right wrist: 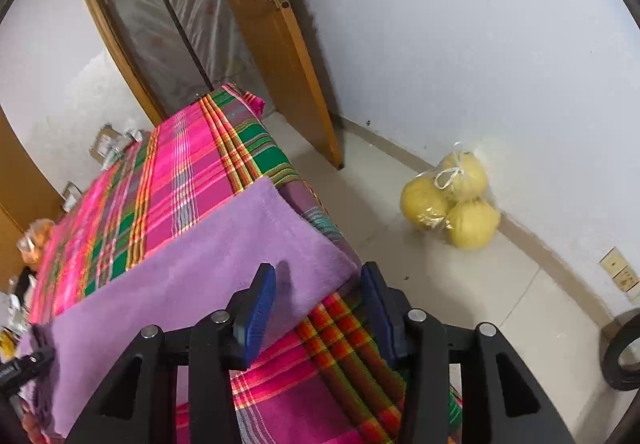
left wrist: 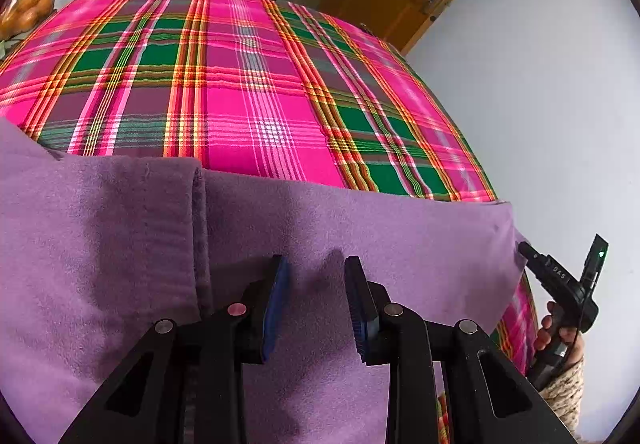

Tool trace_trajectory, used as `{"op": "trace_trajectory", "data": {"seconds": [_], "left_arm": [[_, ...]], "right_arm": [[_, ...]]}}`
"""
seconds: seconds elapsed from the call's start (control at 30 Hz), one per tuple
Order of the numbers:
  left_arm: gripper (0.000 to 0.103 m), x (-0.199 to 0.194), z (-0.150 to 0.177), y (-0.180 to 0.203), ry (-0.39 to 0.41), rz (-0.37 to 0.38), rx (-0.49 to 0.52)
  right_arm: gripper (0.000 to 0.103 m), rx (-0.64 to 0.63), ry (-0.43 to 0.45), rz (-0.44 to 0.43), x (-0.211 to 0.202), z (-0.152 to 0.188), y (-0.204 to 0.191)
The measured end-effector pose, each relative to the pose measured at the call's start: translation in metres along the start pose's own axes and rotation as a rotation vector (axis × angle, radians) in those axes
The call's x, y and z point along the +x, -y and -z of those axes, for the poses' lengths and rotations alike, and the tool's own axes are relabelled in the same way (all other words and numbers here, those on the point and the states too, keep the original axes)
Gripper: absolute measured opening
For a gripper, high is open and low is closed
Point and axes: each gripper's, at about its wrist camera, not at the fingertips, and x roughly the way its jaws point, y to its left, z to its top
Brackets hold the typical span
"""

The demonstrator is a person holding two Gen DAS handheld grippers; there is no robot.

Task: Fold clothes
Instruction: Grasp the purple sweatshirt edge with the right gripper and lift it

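Left wrist view: soft purple fleece garment [left wrist: 360, 236] lies folded across the near part of a table covered in a pink, green and orange plaid cloth [left wrist: 240, 83]; a doubled-over fold edge runs up just left of centre. Left gripper [left wrist: 316, 304] hovers over the fleece, blue pads apart, nothing pinched between them. At the garment's right end the right gripper [left wrist: 528, 252] shows its tip just beside the corner, the person's hand [left wrist: 560, 336] on the handle. Right wrist view: right gripper [right wrist: 318, 308] with jaws spread, fleece corner [right wrist: 304, 240] lying ahead of the pads, not clamped. A bag of yellow round fruit [right wrist: 452, 199] sits on the floor by the wall, well apart. Risk, as I judge it: that corner overhangs close to the table's right edge, so a careless brush could drag the fold off or skew it. Open room: plaid surface beyond the garment is bare; right side drops straight to floor.
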Motion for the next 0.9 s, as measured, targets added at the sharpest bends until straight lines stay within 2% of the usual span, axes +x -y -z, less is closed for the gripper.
{"op": "trace_trajectory", "data": {"seconds": [0.1, 0.23, 0.33, 0.4, 0.63, 0.77, 0.9], "left_arm": [[0.03, 0.0, 0.0, -0.001, 0.0, 0.004, -0.004], [0.03, 0.0, 0.001, -0.001, 0.002, 0.006, -0.002], [0.03, -0.001, 0.001, -0.001, 0.003, 0.008, -0.001], [0.03, -0.001, 0.001, -0.001, 0.002, 0.011, -0.004], [0.03, -0.002, 0.0, -0.003, -0.005, 0.022, -0.009], [0.03, -0.002, -0.001, -0.003, -0.004, 0.021, -0.008], [0.03, -0.002, -0.001, -0.002, -0.005, 0.017, -0.008]], "right_arm": [[0.045, -0.062, -0.014, 0.026, 0.003, 0.001, -0.014], [0.027, -0.096, -0.026, 0.035, 0.007, 0.002, -0.028], [0.014, -0.092, -0.032, 0.007, 0.009, 0.003, -0.031], [0.01, -0.075, -0.029, -0.012, 0.008, 0.003, -0.029], [0.009, 0.011, 0.016, -0.094, -0.008, 0.002, -0.007], [0.009, 0.019, -0.034, -0.08, 0.004, 0.004, -0.003], [0.009, 0.019, -0.034, -0.078, 0.007, 0.003, -0.004]]}}
